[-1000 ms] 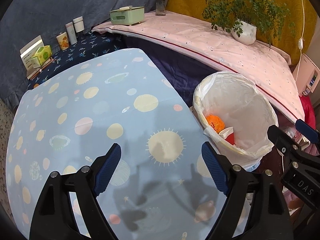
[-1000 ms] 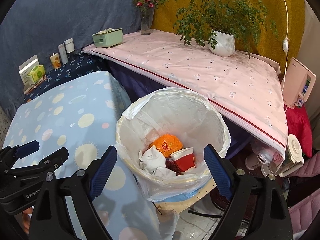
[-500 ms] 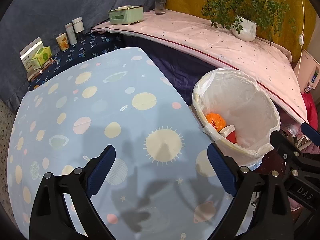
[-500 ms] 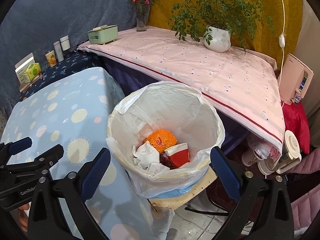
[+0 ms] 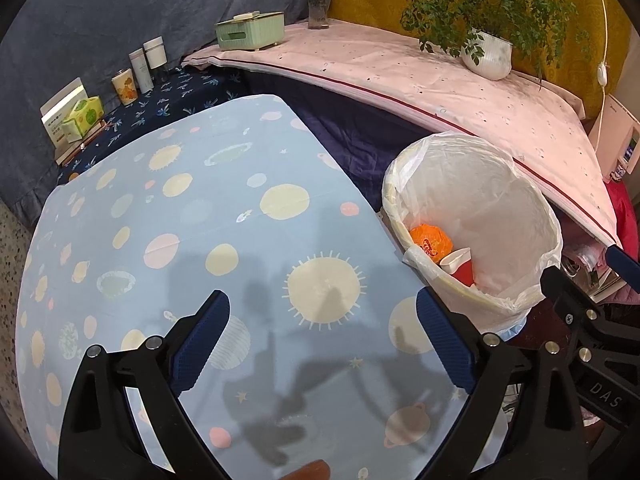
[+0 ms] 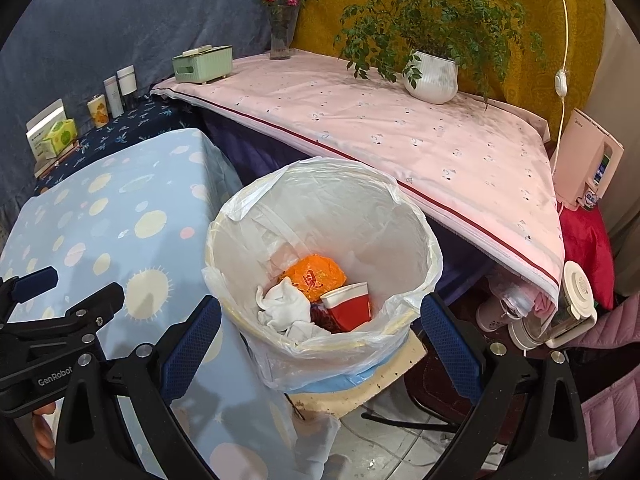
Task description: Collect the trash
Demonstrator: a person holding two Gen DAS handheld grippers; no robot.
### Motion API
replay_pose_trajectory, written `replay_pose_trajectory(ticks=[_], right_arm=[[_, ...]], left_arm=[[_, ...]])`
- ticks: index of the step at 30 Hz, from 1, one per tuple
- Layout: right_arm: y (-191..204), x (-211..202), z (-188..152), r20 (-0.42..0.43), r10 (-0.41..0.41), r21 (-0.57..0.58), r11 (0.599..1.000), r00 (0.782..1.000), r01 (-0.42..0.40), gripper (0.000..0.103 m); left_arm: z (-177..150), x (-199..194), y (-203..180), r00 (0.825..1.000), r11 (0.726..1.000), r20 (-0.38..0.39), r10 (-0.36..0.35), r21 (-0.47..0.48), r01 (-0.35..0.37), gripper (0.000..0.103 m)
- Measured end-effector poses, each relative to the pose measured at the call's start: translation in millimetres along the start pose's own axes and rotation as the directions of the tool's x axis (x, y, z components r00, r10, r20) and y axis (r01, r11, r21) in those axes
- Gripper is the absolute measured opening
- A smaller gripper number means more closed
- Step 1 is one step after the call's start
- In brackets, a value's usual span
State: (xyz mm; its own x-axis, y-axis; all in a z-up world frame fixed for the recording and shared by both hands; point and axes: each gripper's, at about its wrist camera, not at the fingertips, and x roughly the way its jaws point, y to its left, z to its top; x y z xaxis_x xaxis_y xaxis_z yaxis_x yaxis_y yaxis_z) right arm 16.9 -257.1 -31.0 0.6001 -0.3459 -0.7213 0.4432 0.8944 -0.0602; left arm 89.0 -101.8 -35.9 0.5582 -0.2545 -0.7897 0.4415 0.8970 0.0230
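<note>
Currently both tools are spread wide with nothing between the pads. Left gripper hangs over the near part of the table, which wears a pale blue cloth printed with suns and planets; its shadow falls on the cloth. Right gripper hangs above the trash bin, which stands off the table's right edge, just beside it, between the table and a pink-covered counter. Bin is lined with a clear plastic bag. Inside lie an orange wrapper, a red paper cup tipped on its side, and crumpled white tissue, all touching at the bottom. Potted plant sits on the counter's far edge.
</note>
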Motion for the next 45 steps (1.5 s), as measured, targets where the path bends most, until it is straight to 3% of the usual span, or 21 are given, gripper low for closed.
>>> replay_pose_trajectory(ticks=[45], right_arm=[[-6,-6,-13,-0.010,-0.023,-0.005,1.000,1.000,0.023,0.096]], left_arm=[[-13,-5,-8,1.000,0.999,0.001,0.029,-0.014,-0.029,0.090]])
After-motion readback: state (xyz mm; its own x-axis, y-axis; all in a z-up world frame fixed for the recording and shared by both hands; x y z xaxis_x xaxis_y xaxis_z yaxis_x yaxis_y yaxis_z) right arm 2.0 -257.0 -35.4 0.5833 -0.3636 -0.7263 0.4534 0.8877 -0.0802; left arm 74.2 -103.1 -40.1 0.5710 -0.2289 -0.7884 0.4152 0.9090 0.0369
